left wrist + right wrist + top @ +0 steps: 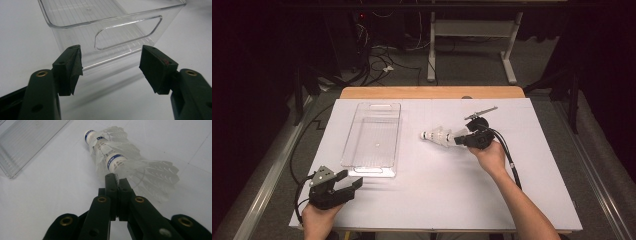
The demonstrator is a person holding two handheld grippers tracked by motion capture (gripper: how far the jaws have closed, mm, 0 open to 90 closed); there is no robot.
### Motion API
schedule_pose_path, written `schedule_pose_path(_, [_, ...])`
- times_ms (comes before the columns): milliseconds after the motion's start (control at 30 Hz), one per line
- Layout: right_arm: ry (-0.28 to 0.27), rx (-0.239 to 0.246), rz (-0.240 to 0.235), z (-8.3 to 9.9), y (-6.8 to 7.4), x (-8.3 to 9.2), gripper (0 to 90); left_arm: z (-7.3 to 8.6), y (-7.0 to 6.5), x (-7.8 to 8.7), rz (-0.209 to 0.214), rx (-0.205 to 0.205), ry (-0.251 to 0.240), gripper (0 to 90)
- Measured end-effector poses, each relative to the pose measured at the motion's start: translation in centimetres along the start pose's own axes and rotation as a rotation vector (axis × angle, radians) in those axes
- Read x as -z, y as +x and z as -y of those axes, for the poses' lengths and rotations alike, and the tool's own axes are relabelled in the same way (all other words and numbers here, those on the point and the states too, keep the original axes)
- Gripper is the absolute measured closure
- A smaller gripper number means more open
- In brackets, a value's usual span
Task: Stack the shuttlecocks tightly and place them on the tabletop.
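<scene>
Right gripper (117,178), jaws pinched on the feathers of the nearer shuttlecock (130,166); its long axis runs ahead, the bin (374,137) beyond; left gripper (353,181) held wide.

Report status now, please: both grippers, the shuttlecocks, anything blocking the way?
Left gripper open, idle before clear bin. Right gripper shut on feather of the nearer of two shuttlecocks, which lie on the table. Path to bin looks free.

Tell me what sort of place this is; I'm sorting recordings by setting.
Probably a lab or workshop recording station: a table under a white sheet, loose cables on the floor behind it, and another desk's metal frame in a dark room.
</scene>
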State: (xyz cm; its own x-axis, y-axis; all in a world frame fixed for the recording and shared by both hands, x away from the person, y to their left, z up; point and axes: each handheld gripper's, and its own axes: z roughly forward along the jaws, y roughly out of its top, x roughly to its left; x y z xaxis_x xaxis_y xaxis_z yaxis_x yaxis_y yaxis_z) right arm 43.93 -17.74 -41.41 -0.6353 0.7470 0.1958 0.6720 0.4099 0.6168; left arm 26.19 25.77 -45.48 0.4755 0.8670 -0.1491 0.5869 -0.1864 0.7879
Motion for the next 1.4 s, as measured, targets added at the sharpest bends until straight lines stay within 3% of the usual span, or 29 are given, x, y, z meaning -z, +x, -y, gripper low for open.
schedule_pose_path(1400, [-0.008,-0.002,-0.031,-0.9,0.7,-2.1,90.0,0.0,-0.3,-0.2,0.013,-0.008,0.011,35.1])
